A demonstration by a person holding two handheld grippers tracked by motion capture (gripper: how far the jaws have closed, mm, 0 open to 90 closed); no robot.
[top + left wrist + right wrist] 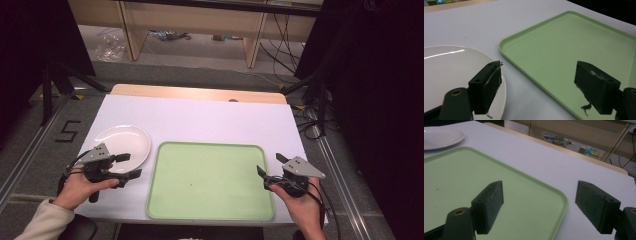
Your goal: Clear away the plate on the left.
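Both our grippers, left (pixel 129 165) and right (pixel 270 164), gaped empty; plate (pixel 131 137) at tray's (pixel 210 147) ten o'clock, nothing moved yet.

plate (pixel 122 141): white, round, shallow, glossy; lies flat and empty at centre left of the high view, on the white tabletop (pixel 200 120)
plate's neighbour: its right rim sits just beside the tray's upper left corner, a narrow strip of tabletop between them
tray (pixel 210 181): pale green, rectangular, rounded corners, low raised rim; flat and empty, lower centre of the high view
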